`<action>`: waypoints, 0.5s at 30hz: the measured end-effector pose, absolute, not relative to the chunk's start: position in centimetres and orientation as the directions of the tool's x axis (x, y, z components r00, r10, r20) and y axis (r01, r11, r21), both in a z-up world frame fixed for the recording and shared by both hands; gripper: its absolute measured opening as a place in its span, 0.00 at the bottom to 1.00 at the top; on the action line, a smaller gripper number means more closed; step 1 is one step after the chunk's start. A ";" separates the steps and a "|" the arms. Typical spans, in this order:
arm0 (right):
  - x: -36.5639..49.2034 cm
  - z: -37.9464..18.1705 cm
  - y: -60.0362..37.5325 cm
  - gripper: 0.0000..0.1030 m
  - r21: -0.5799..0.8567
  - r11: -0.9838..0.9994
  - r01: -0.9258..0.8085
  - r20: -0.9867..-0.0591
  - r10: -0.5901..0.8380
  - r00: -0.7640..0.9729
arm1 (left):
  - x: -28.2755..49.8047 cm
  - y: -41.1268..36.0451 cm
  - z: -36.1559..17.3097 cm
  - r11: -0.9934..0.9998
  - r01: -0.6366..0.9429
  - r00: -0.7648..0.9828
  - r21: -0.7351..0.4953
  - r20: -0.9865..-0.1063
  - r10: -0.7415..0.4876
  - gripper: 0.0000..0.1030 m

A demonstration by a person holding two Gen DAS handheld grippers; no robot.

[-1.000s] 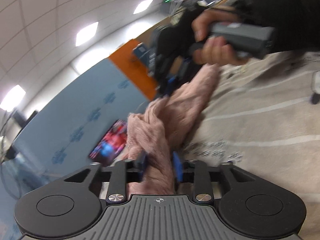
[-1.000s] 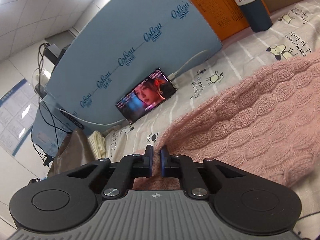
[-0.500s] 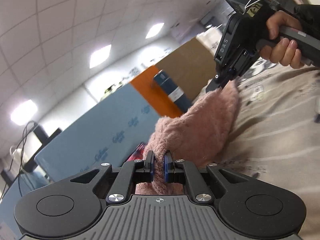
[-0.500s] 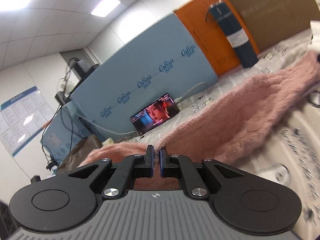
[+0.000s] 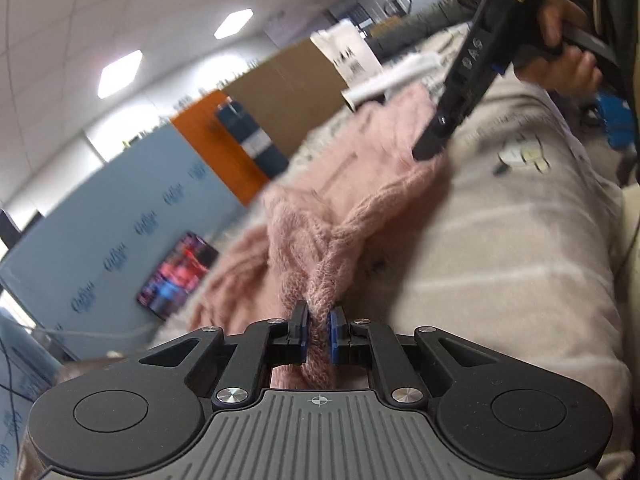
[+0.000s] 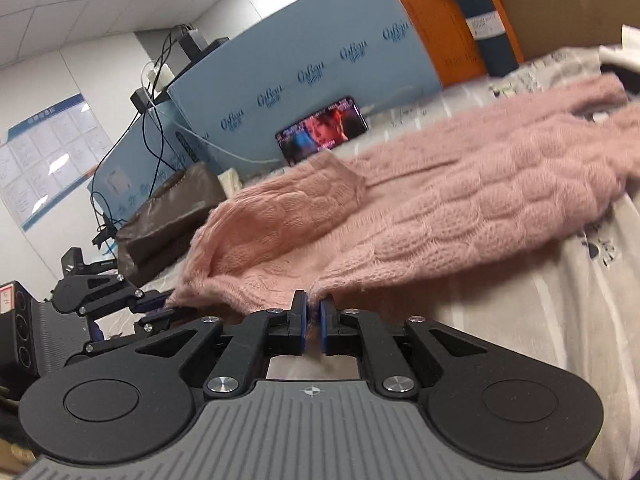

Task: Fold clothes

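A pink cable-knit sweater lies spread over a pale printed bedsheet, filling the middle of the right wrist view from lower left to upper right. At the bottom center of that view the right gripper has its jaws just easing apart, with a thin edge of the sweater's hem between the blue pads. The left gripper shows at the left edge of the same view, at the sweater's other corner.

In the left wrist view the left gripper sits bottom center, jaws pressed on a bunched ridge of the sweater, which runs up toward the upper right. There the right gripper dips its tip into the knit, held by a hand in the top right corner.

A phone with a lit screen leans against a light blue panel in the upper middle, and a dark blue tumbler stands before an orange board at the upper right.
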State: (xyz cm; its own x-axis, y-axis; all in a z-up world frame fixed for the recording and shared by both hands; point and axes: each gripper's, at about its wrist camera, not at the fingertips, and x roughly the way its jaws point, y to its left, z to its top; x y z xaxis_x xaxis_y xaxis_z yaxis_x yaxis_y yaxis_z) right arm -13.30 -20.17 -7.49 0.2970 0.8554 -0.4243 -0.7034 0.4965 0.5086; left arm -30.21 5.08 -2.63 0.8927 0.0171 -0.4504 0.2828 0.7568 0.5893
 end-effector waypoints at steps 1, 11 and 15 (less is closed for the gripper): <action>-13.1 -7.5 -20.4 0.15 0.516 0.499 -0.696 -0.427 0.854 0.296 | -30.2 5.1 -2.7 0.761 0.285 0.887 0.583 -0.460 0.020 0.14; -7.5 -5.2 -28.5 0.59 0.467 0.752 -0.465 -0.351 0.641 0.683 | -31.1 7.8 -0.4 0.910 0.188 0.915 0.370 -0.403 -0.026 0.65; -2.9 -5.8 -30.7 0.61 0.454 0.865 -0.215 -0.433 0.425 0.795 | -30.8 8.0 0.5 0.942 0.160 0.942 0.294 -0.332 -0.057 0.76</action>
State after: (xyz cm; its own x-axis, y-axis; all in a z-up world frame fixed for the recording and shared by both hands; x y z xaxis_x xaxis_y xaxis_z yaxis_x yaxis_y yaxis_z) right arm -2.90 -30.69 -5.79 0.7952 0.4249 -0.4327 -0.2148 0.8646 0.4542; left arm -30.83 7.99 0.52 0.9416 -0.0567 -0.3319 0.1603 0.9424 0.2937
